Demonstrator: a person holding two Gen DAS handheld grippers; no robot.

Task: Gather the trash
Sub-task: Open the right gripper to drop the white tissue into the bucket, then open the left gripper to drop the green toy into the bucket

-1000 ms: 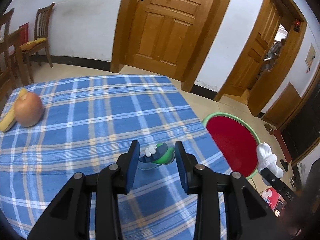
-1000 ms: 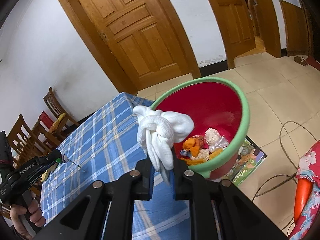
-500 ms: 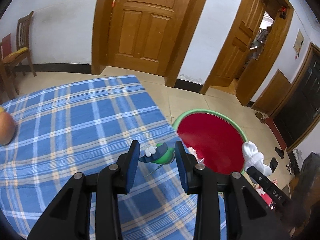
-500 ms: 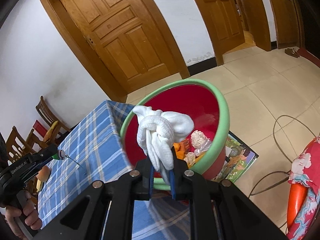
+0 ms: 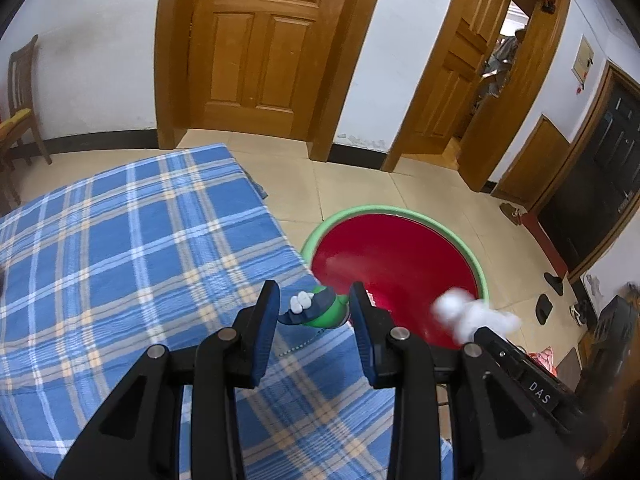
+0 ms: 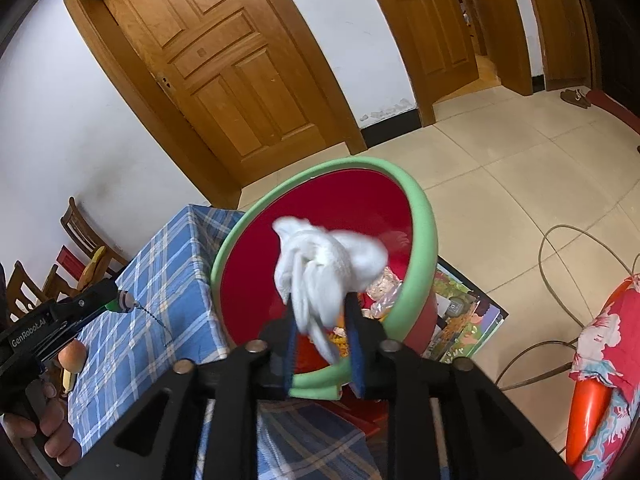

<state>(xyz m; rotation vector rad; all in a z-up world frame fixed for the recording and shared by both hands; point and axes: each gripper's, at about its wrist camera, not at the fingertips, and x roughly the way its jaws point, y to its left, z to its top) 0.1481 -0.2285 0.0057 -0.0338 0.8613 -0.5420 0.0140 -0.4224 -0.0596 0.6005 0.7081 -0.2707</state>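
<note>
Red inside and green around the rim, the bin (image 6: 424,248) stands on the tiled floor just beside the corner of the table with the blue checked cloth (image 5: 132,248). Everything else is easiest placed from that bin.

Over the bin's mouth, the right gripper (image 6: 322,316) has just been letting its jaws out, and the white bundle of cloth (image 6: 320,268) sits blurred between them. The gap now looks wider than the cloth's hanging tail, so the pads no longer seem to press on it. Down in the bin's bottom lies trash already gathered: crumpled pale wrappers and orange scraps (image 6: 380,288). Beneath the bin's far side a colourful printed sheet (image 6: 460,320) lies flat on the floor.

On the table side of the bin, the left gripper (image 5: 314,312) pinches a small green and dark blue toy-like piece (image 5: 320,310) with white bits on top, a thin beaded chain dangling from it. It hangs above the cloth's edge, close to the bin's rim. A hand (image 6: 36,420) grips that tool's handle.

Further from the bin, on the cloth, rests a brownish round fruit (image 6: 72,354). Wooden doors (image 5: 260,52) line the wall beyond the bin.
</note>
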